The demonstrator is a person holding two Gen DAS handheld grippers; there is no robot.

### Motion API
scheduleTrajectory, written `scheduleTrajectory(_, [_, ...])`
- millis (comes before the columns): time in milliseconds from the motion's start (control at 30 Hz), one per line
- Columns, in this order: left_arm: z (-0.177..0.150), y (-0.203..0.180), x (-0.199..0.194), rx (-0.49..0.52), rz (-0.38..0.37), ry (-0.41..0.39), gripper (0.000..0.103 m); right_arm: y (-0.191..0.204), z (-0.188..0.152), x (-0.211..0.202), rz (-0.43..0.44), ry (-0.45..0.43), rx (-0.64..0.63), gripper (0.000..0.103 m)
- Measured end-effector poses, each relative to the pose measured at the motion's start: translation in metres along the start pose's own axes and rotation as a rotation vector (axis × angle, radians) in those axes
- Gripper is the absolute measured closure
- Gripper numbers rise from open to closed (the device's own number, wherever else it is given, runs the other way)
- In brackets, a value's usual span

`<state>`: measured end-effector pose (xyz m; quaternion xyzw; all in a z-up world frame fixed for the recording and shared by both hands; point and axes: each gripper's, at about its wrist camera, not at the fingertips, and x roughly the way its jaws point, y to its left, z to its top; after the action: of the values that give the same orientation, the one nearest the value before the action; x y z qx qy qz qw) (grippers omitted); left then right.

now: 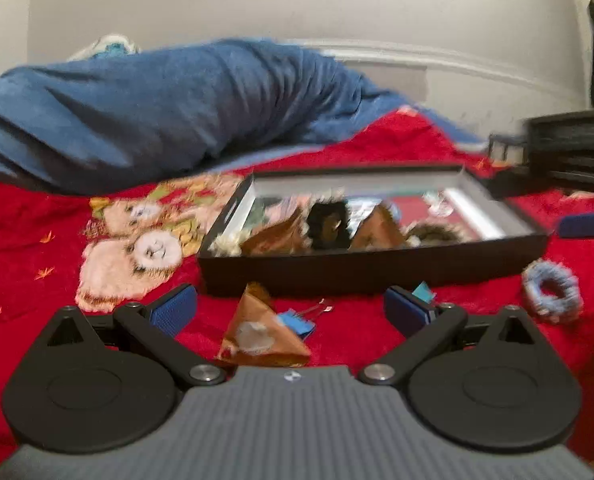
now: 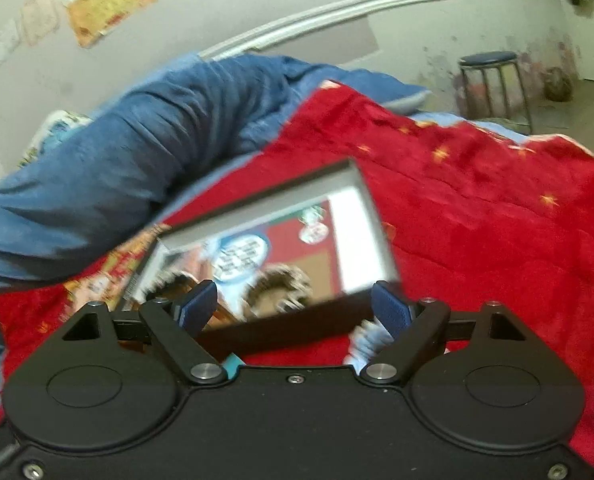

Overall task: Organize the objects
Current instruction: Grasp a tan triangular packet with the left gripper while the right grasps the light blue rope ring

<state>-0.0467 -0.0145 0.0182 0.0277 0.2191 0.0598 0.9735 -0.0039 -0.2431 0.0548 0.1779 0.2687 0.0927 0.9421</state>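
The black box (image 1: 371, 270) sits on the red blanket (image 1: 37, 240) of the bed, already holding scrunchies and packets. Just in front of it lie a triangular brown packet (image 1: 263, 334) touching a blue binder clip (image 1: 297, 322), and off to the side a pale blue scrunchie (image 1: 553, 292). Your left gripper (image 1: 290, 310) is spread wide with nothing in it, the packet and clip lying between its fingers. Your right gripper (image 2: 295, 306) is also released, hovering at the box's near wall (image 2: 281, 330).

The risks, as I judge them: closing on the packet may drag the clip along, and the soft blanket could bunch up. Nudge that near wall and the box could slide — or tip its contents.

Open room lies to the right over bare blanket; the blue duvet (image 1: 145, 108) hems in the far side.
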Motion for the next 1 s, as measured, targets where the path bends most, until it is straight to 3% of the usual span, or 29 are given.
scheduleTrajectory(233, [-0.006, 0.002, 0.015, -0.024, -0.008, 0.094, 0.007, -0.017, -0.012, 0.006, -0.116, 0.111, 0.038, 0.019])
scheduleTrajectory(500, [-0.006, 0.005, 0.025, -0.044, -0.011, 0.159, 0.029, -0.016, -0.021, 0.020, -0.156, 0.182, -0.007, 0.019])
scheduleTrajectory(600, [-0.006, 0.006, 0.025, -0.053, 0.004, 0.160, 0.042, -0.020, -0.022, 0.030, -0.197, 0.248, 0.009, 0.020])
scheduleTrajectory(667, [-0.005, 0.008, 0.026, -0.065, 0.012, 0.163, 0.050, -0.020, -0.022, 0.030, -0.202, 0.243, 0.017, 0.020])
scheduleTrajectory(833, [-0.004, 0.010, 0.028, -0.065, 0.003, 0.173, 0.050, -0.023, -0.023, 0.031, -0.207, 0.238, 0.042, 0.020])
scheduleTrajectory(1000, [-0.001, 0.013, 0.037, -0.073, -0.006, 0.235, 0.035, -0.016, -0.024, 0.037, -0.271, 0.228, 0.011, 0.015])
